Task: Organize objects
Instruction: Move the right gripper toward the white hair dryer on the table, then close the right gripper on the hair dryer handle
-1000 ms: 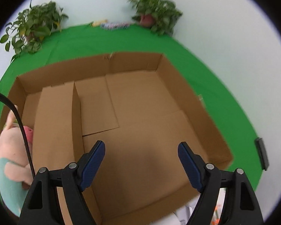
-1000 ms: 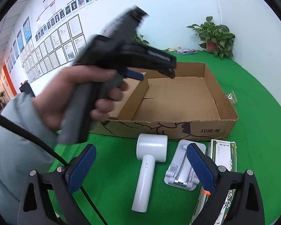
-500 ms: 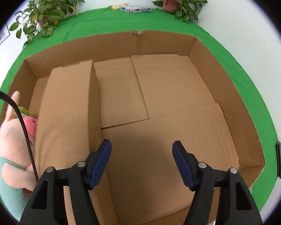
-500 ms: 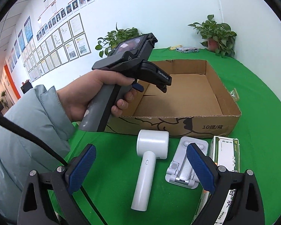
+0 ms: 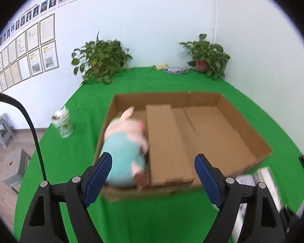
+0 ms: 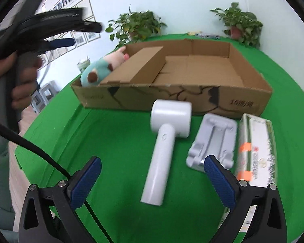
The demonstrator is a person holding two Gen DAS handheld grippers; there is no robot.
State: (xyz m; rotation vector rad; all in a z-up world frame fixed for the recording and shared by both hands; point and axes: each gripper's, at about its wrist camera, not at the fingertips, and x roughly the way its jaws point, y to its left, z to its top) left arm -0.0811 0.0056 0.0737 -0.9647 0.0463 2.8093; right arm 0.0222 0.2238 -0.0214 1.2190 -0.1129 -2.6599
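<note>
We are holding the left gripper [image 5: 153, 169] spread and empty, its jaws just widening, before the shallow brown cardboard box [image 5: 243, 119]; the pink-and-teal plush pig [image 5: 124, 144] is lying in its left compartment; the right gripper [image 6: 152, 175], likewise spread, is hovering over the white hammer-shaped plastic device [image 6: 166, 137] on the green cloth [image 6: 115, 133]

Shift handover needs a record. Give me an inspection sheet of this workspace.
Surface: green cloth-covered table.
Job's things: open brown cardboard box with pink-and-teal plush pig in its left compartment; in front of the box, white hammer-shaped handheld device, grey plastic stand, green-and-white carton.
Clutter: green-printed cup left of the box; small packets at the far edge.
Grippers: left gripper open, empty, jaws just opening; right gripper open, empty.
Cables: black cable.
Surroundings: two potted plants, framed papers on the wall, grey stools.
</note>
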